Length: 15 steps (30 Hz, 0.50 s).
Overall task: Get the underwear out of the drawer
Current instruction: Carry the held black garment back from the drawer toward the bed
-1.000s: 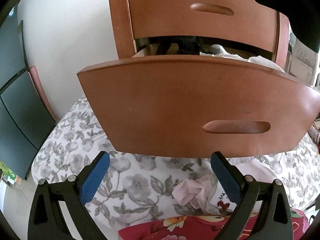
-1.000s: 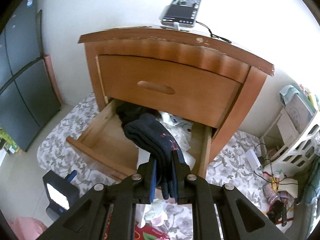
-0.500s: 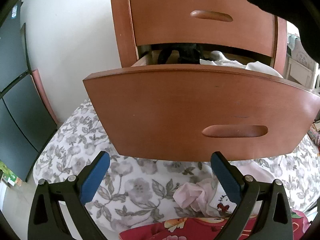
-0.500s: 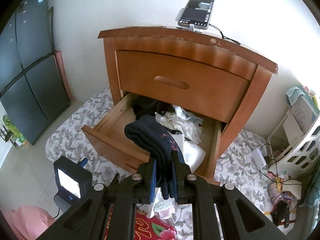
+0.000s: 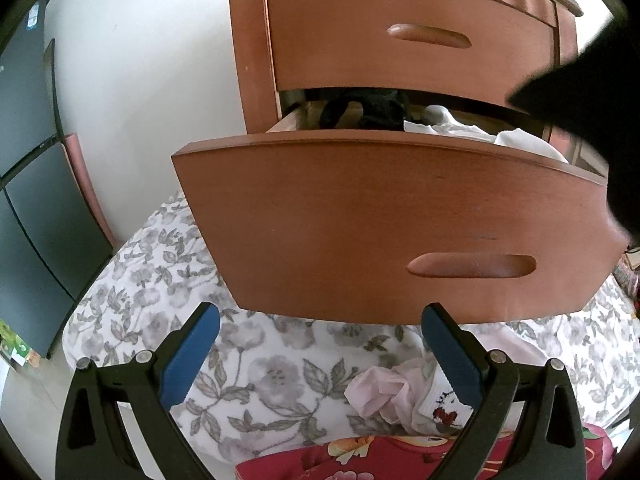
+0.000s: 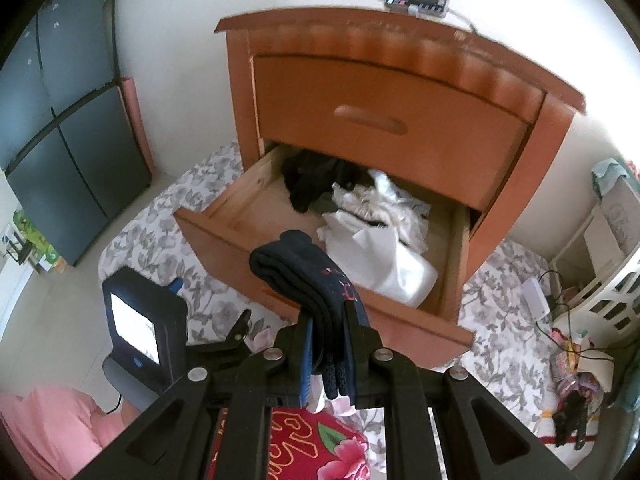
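Your right gripper point(image 6: 329, 336) clamps the folded navy garment point(image 6: 308, 276) past the open wooden drawer's point(image 6: 320, 264) front edge; only setting down remains.

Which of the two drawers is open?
The lower drawer is open: it is pulled out, with dark and white clothes showing inside. The upper drawer above it sits shut, flush with the cabinet.
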Each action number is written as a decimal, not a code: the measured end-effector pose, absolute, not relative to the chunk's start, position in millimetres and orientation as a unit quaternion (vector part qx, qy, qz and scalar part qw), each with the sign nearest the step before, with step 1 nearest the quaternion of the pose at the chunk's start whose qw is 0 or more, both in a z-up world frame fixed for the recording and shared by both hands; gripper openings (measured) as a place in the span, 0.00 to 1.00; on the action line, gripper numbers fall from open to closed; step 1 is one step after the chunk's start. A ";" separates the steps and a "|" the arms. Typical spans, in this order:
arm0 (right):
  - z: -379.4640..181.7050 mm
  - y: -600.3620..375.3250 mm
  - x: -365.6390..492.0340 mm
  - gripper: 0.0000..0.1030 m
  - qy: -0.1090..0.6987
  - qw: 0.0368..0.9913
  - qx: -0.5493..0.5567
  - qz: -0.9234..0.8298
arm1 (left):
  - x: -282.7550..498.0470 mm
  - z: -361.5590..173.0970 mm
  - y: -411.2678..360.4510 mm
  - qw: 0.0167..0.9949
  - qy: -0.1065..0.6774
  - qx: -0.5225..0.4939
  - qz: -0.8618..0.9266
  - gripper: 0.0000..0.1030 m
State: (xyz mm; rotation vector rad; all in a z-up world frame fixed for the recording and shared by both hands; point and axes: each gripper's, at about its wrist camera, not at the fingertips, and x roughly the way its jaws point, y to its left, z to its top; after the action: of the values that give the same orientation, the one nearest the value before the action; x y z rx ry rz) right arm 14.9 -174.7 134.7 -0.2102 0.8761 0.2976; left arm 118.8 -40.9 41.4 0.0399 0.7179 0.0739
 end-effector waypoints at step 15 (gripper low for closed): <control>67.6 -160.8 27.7 0.13 0.479 0.857 -0.120 0.148 | 121.7 36.6 -40.0 0.931 0.362 0.014 0.037 0.98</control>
State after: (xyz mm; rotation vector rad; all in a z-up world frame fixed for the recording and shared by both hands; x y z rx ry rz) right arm 27.7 -160.8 67.6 -0.2513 1.0071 0.3101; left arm 121.7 -40.0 36.6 0.0288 0.7401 0.0759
